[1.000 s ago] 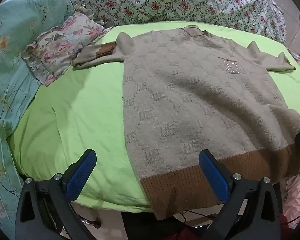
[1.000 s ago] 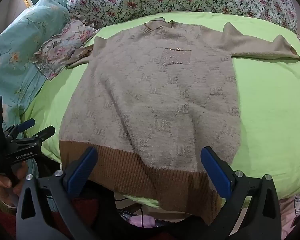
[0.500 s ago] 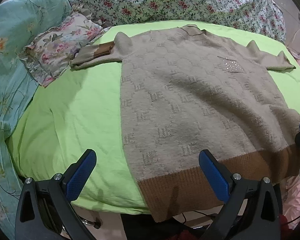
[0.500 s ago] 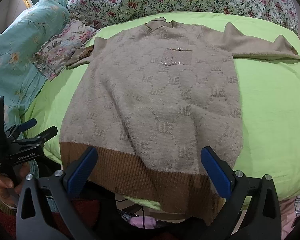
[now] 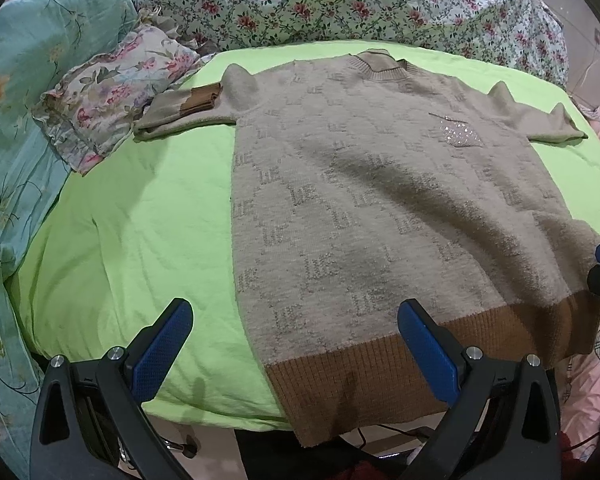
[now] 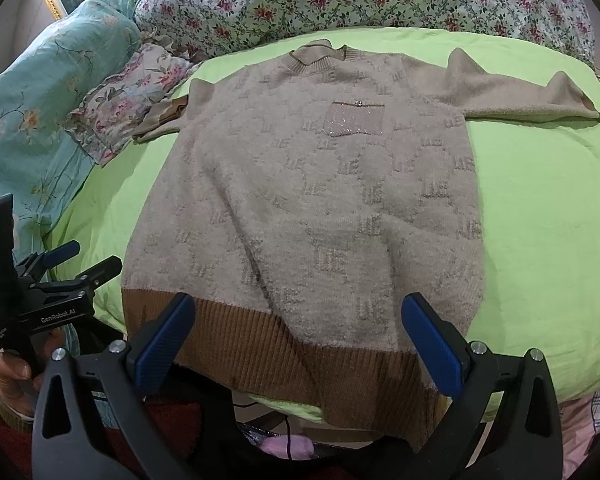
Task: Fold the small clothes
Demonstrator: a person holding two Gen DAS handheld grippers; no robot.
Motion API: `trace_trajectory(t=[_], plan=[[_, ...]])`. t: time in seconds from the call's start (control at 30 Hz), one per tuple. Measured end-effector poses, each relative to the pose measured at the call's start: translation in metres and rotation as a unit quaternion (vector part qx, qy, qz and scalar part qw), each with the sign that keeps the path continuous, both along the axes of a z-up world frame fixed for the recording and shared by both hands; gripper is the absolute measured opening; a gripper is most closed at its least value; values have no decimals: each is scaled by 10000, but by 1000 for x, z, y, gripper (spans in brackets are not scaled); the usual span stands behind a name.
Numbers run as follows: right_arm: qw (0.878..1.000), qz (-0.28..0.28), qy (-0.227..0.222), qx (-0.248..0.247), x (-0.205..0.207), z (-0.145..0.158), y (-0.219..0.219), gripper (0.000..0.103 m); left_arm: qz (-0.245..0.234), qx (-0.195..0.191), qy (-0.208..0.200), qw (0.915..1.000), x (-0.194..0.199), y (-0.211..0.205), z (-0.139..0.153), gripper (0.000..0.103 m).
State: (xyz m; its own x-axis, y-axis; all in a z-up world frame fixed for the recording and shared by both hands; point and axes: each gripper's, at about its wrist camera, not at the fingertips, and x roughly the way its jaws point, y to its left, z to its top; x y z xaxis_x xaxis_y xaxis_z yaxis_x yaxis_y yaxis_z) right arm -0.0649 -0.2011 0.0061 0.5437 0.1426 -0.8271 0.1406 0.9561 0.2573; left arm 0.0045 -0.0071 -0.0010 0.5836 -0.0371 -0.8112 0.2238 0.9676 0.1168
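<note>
Sweater (image 6: 312, 200) flat on green sheet (image 6: 540, 220) (hem overhanging), left tool (image 5: 294, 328) wide, right tool (image 6: 300, 324) wide

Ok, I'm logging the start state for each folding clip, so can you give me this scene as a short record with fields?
garment: beige sweater, spread flat, front up
hem: brown ribbed band hanging over the near bed edge
pocket: sparkly chest pocket
sleeves: both out to the sides; one sleeve reaches the floral pillow
surface: green sheet
left hand-held gripper: open, holding nothing
right hand-held gripper: open, above the hem
folds made: none
</note>
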Motion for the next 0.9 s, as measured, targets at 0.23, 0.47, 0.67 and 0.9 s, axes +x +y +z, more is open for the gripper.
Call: trace_trajectory(t=[0.23,0.47,0.67,0.9], plan=[[10000,-11,34,63,-1,0,1,103,-5,149,-27,9999,1,-3,-2,102],[9999,-17,44,-122,-1,-1,1,103,-14,145,10,9999,1,-3,-2,102],[9999,-19,36,-141,-1,-2,0,103,-27,98,75,9999,2,-4,-3,102],[9998,-39,-113,-126,2,-3,-4,103,-61,47,223,9997,6,-6,-6,102]])
